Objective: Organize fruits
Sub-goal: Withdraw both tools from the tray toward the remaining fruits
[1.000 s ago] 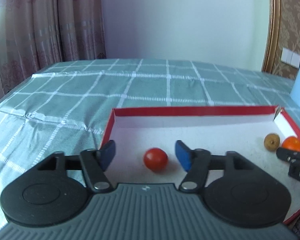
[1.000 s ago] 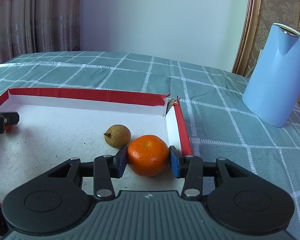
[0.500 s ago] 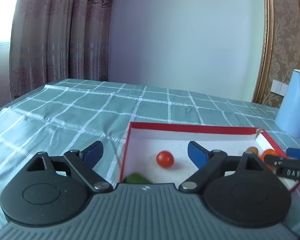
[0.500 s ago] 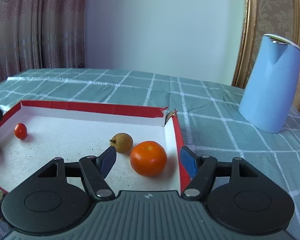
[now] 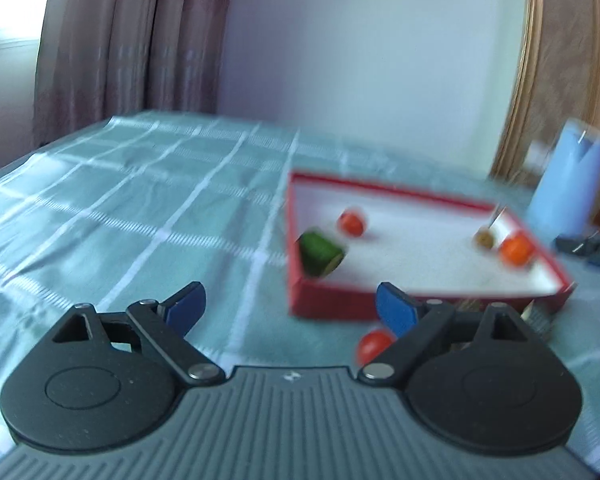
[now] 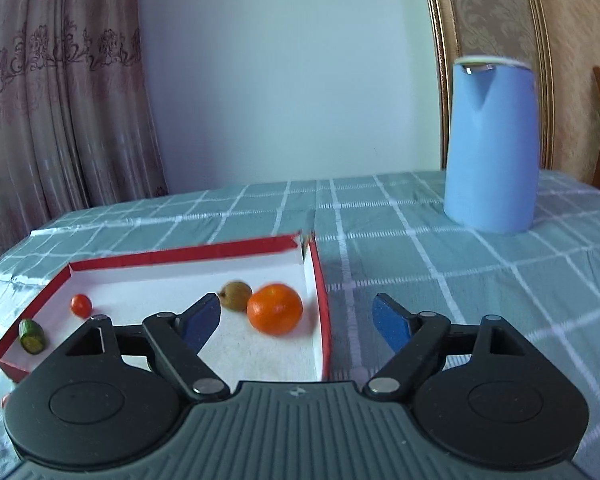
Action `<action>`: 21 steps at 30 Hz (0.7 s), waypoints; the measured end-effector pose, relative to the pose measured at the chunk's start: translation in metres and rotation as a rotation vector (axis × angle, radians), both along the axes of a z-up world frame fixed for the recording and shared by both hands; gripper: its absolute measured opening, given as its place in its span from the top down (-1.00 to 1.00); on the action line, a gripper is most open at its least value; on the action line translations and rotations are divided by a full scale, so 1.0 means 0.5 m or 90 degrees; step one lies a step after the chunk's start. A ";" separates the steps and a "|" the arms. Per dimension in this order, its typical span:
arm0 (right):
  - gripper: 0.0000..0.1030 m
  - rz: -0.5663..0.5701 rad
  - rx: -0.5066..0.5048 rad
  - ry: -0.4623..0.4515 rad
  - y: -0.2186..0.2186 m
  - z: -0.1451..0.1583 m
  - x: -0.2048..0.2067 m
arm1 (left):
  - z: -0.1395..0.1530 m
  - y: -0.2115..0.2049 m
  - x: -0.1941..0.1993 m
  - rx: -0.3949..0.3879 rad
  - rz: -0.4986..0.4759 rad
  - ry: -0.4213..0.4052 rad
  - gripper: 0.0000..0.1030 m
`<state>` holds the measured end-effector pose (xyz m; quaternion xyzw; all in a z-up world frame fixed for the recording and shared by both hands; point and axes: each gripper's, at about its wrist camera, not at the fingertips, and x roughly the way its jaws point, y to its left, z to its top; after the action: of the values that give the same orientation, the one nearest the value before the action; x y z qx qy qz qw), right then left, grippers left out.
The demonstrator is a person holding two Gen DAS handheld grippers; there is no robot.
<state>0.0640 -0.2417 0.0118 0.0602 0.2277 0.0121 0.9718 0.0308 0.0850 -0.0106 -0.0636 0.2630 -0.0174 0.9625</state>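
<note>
No readable writing is seen in either view. The left gripper (image 5: pixel 288 308) is held wide apart with nothing between its blue pads; ahead and to its right lies the red-edged tray (image 5: pixel 328 306), much blurred. Half hidden behind its right finger is a red tomato (image 5: pixel 370 345) on the checked cloth (image 5: pixel 140 208). The right gripper (image 6: pixel 296 316) is opening, nothing clamped; the orange (image 6: pixel 275 309) sits just ahead in the tray, touching a brown fruit (image 6: pixel 236 295). A blue jug (image 6: pixel 492 148) stands beyond.

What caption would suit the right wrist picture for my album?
Right gripper, jaws opening and empty, facing a red-rimmed tray holding a mandarin, small brown fruit, cherry tomato and cucumber piece.
</note>
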 end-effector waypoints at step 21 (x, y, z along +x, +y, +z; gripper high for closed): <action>-0.62 0.019 -0.048 -0.012 0.029 -0.007 -0.036 | -0.006 0.010 0.039 -0.054 -0.087 0.070 -0.76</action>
<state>0.0462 -0.2270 0.0081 0.0203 0.2197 0.0183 0.9752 0.0504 0.0902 -0.0136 -0.0874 0.3180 -0.0910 0.9396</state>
